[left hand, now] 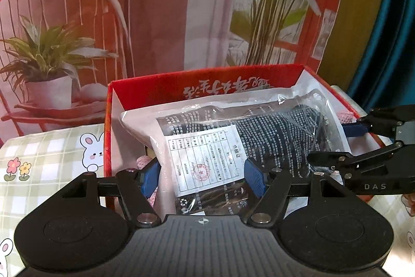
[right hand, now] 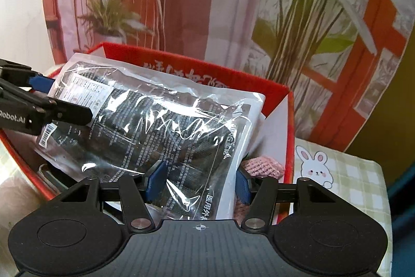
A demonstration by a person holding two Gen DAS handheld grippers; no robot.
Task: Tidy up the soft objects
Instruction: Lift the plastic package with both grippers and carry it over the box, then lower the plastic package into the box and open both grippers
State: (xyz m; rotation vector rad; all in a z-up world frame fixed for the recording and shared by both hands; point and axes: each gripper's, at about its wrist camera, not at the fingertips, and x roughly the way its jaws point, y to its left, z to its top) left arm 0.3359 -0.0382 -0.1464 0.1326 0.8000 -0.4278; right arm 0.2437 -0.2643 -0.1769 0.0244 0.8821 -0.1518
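We note a printed backdrop [left hand: 160, 17] on the far side showing a red chair and potted plants; a bunny-patterned checked cloth [left hand: 52, 155] covers the near surface.

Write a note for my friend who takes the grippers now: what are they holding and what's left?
Left gripper: jaws shut on the near end of the plastic-wrapped dark garment packet.
Right gripper: jaws shut on the packet's other end.
The packet sits tilted over the open red box, partly inside; something pink and knitted lies under it.
Done: packet brought to the box.
Left: probably lower it in flat, then let go with both.
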